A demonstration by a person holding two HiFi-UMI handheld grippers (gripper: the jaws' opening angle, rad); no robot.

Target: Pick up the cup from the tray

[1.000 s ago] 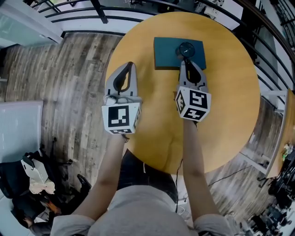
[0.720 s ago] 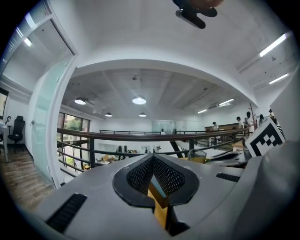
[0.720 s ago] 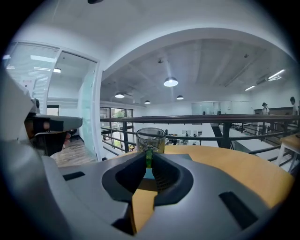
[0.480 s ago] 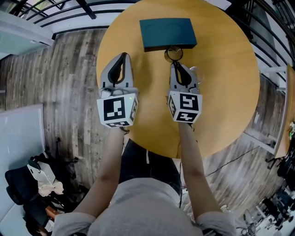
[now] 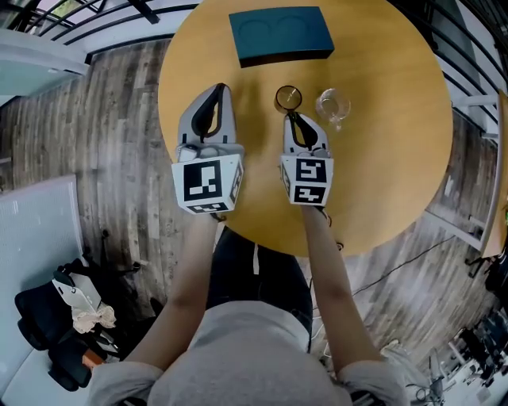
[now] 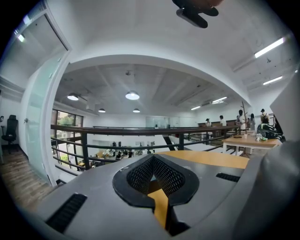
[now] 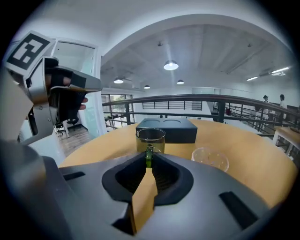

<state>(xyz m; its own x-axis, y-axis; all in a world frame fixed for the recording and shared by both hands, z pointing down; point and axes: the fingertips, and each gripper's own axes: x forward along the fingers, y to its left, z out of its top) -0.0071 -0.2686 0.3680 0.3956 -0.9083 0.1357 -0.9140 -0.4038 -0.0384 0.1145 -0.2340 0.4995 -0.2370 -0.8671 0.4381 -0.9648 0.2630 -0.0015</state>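
A clear glass cup with a greenish handle is off the dark teal tray, over the round wooden table just in front of it. My right gripper is shut on the cup's handle; in the right gripper view the cup stands upright just past the jaw tips, its base hidden, with the tray behind it. My left gripper is at the table's left part, shut on nothing; its view looks out over the railing.
A second clear glass stands on the table right of the held cup, also seen as a low clear glass in the right gripper view. The tray shows two round recesses. A black railing runs beyond the table, with wood floor on the left.
The right gripper has drawn the cup off the tray toward the person; it is now over the table in front of the tray. The left gripper has hardly moved.
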